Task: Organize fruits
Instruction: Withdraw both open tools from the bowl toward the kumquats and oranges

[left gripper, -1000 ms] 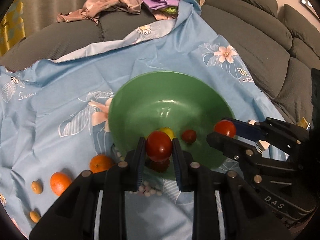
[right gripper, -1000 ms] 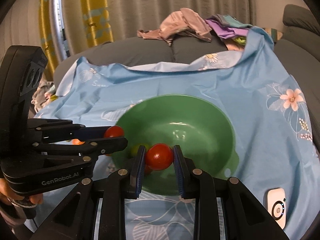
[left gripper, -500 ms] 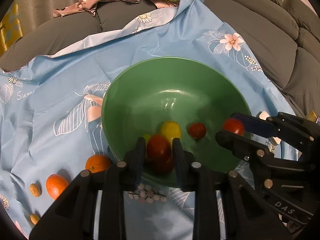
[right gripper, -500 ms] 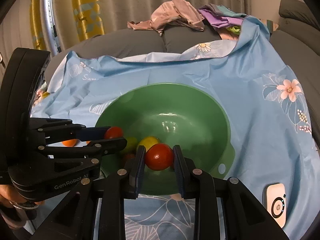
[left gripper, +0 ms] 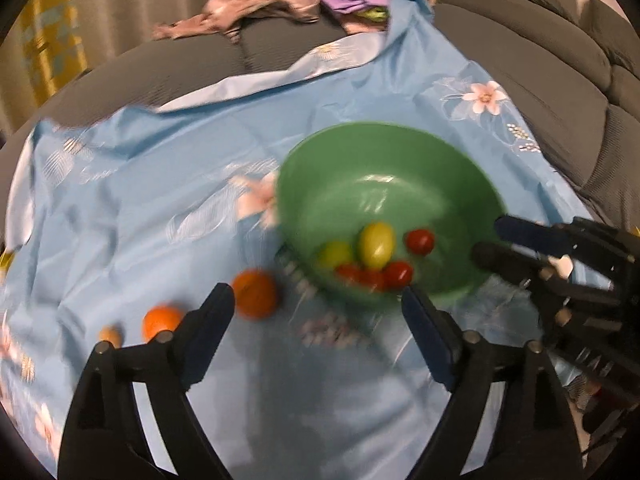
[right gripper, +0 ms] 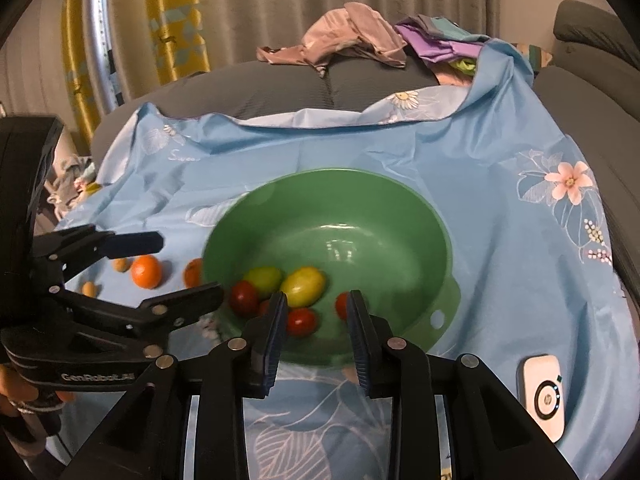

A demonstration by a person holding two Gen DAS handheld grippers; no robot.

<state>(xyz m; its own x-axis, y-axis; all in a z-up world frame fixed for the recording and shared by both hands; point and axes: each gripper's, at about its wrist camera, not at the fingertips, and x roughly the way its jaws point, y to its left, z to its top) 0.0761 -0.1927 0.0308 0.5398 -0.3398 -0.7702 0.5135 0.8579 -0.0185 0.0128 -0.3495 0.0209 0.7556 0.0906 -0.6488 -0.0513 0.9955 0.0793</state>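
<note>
A green bowl [left gripper: 384, 160] [right gripper: 360, 200] sits on a blue flowered cloth and holds several red tomatoes [right gripper: 302, 320] and two yellow-green ones [left gripper: 376, 242]. My left gripper [left gripper: 316, 300] is open wide and empty, just in front of the bowl's near-left rim. My right gripper [right gripper: 316, 300] is open and empty over the bowl's near rim, with a red tomato lying between its fingers inside the bowl. Two oranges [left gripper: 255, 294] [right gripper: 147, 271] lie on the cloth left of the bowl.
Small tan fruits [left gripper: 109, 335] [right gripper: 89, 289] lie beside the oranges. A white device [right gripper: 542, 396] lies on the cloth at the right. Clothes [right gripper: 352, 36] are piled on the grey sofa [left gripper: 540, 60] behind. The cloth [left gripper: 140, 200] spreads to the left.
Both grippers opened and dropped their red tomatoes into the bowl. The left gripper pulled back and swung left, so the bowl now sits to its right.
</note>
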